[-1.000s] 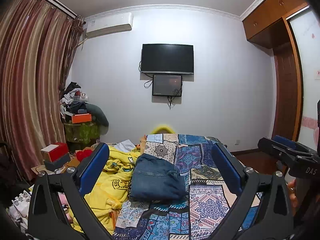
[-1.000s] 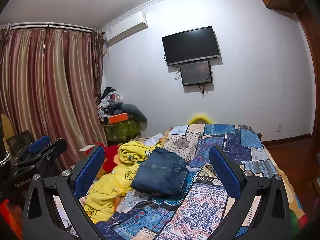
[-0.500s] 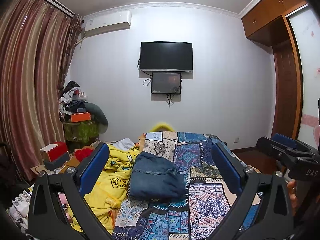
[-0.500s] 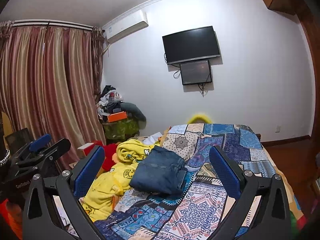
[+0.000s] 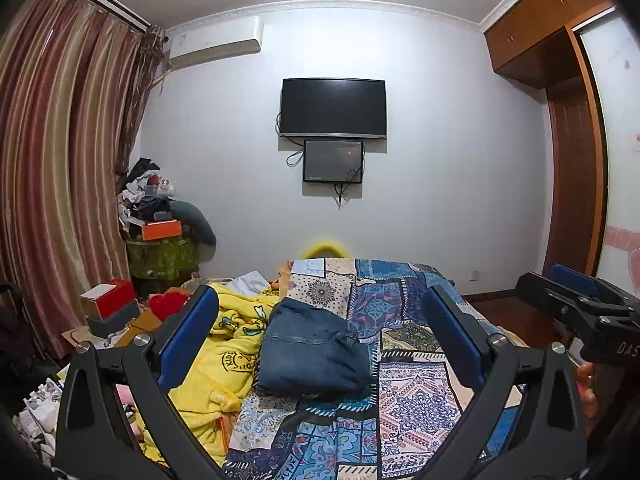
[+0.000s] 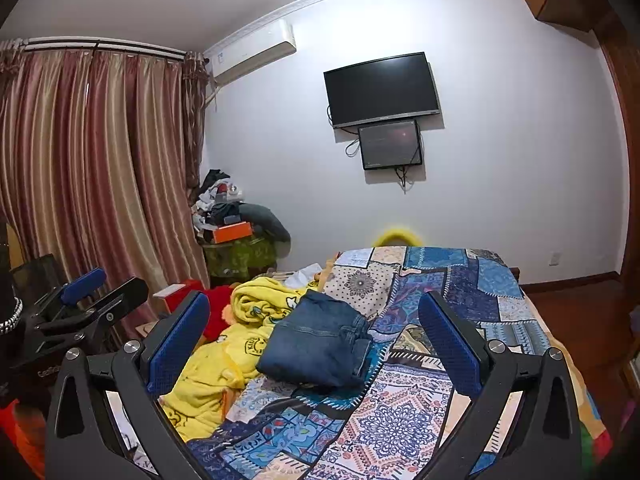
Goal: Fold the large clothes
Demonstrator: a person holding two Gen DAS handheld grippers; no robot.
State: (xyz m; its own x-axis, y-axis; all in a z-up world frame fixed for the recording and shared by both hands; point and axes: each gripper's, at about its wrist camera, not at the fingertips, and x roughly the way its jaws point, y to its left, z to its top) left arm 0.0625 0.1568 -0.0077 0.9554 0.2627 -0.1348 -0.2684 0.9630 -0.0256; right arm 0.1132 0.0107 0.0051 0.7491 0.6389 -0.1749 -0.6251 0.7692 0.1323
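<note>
The folded jeans (image 5: 314, 350) lie on the patchwork bedspread (image 5: 412, 396), just beside a yellow blanket (image 5: 224, 344) printed with partly legible "KIDS"; both tools, left tool (image 5: 320, 344) and right tool (image 6: 316, 344), hover well short of them, jaws spread wide, holding nothing.

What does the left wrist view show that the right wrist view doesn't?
Only the left wrist view: the right gripper at its right edge, and the wardrobe. Only the right wrist view: the left gripper at its left edge, in front of the full width of the curtain. Both: the folded jeans on the patchwork bedspread, the yellow blanket beside them, and each view's own fingers spread wide, holding nothing.
</note>
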